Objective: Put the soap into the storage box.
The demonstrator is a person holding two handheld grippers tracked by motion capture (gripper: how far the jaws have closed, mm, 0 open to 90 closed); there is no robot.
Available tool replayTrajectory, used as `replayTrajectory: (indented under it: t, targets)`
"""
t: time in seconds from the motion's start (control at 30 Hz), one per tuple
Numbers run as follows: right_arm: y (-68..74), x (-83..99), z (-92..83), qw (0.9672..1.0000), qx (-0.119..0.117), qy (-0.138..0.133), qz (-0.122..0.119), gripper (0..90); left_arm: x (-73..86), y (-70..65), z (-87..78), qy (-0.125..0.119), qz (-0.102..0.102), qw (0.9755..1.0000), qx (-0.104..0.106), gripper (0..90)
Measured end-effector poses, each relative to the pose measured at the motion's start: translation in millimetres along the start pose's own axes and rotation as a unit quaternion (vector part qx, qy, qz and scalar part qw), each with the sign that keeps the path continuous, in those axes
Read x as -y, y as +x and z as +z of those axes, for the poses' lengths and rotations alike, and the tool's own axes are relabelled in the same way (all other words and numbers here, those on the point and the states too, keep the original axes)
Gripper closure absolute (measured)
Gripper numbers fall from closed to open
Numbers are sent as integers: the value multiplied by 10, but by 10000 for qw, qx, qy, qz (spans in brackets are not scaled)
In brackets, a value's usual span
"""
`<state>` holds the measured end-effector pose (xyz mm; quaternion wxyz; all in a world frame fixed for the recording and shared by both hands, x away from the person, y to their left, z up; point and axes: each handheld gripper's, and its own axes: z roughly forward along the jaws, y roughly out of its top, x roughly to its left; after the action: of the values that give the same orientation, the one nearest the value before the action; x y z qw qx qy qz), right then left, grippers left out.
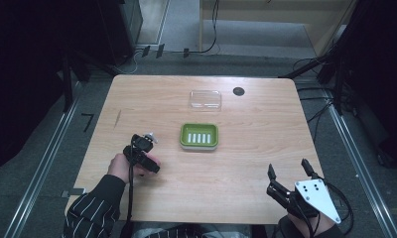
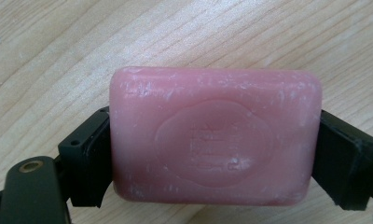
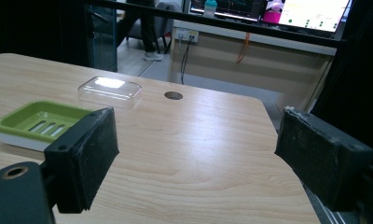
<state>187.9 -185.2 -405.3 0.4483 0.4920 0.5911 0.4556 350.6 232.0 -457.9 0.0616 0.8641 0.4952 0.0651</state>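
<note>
Wooden worktop [image 1: 256,163], pale grain, square to the high view, with a small dark round hole [image 1: 238,91] near the far edge. Left tool [image 2: 212,154] near the worktop's left side in the high view, pointed down at the wood, jaws clamped on the short ends of a pink bar of soap [image 2: 216,137]; soap held just above the worktop, stamped oval facing the left gripper view. Right tool [image 1: 290,169] at the near right corner, jaws spread wide with nothing between them, grey three-cornered plate on top. Green soap dish [image 1: 199,136] with a white base at the worktop's middle, slotted floor bare. Clear plastic lid [image 1: 205,99] lying flat beyond the dish, apart from it, just left of the hole. Striped sleeve [image 1: 95,206] at the near left edge.
</note>
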Motion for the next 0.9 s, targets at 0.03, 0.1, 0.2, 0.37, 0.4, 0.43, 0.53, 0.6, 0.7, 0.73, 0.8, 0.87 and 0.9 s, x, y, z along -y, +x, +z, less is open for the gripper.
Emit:
replayTrajectory:
  t: [0.03, 0.1, 0.2, 0.37, 0.4, 0.43, 0.53, 0.6, 0.7, 0.73, 0.8, 0.87, 0.9]
  targets:
    - [0, 0, -1, 10000, 1, 2, 2, 127, -2, 0, -6, 10, 1, 10000, 10, 136]
    - [1, 1, -2, 10000, -2, 6, 13, 127, -4, -9, -19, -12, 17, 10000, -24, 136]
    - [-3, 1, -2, 10000, 7, 3, 8, 127, -13, -21, -47, -76, 38, 10000, -12, 136]
    - [-3, 1, -2, 10000, 8, 4, 3, 127, -42, -51, -68, -139, 34, 9999, 1, 136]
    - [0, 2, -2, 10000, 4, 12, 9, 127, -53, -57, -76, -167, 27, 9999, 19, 136]
    - [0, 2, -2, 10000, 4, 12, 9, 127, -53, -57, -76, -167, 27, 9999, 19, 136]
    - [0, 2, -2, 10000, 6, 16, 6, 127, -70, -69, -91, -213, 37, 9998, 14, 136]
    - [0, 2, -2, 10000, 9, 16, 6, 127, -79, -73, -105, -226, 44, 9997, 32, 136]
    - [-2, 2, -3, 10000, 16, 13, -6, 127, -88, -76, -124, -275, 36, 9996, 60, 136]
    - [-2, 2, -3, 10000, 20, 15, -1, 127, -91, -75, -129, -286, 49, 9995, 78, 136]
    - [-2, 2, -4, 10000, 23, 15, 2, 127, -97, -76, -143, -266, 74, 9996, 90, 136]
    - [-2, 2, -5, 10000, 23, 15, 1, 127, -102, -82, -152, -280, 64, 9995, 117, 136]
    - [-2, 2, -6, 10000, 26, 17, 3, 127, -110, -87, -161, -275, 90, 9995, 136, 136]
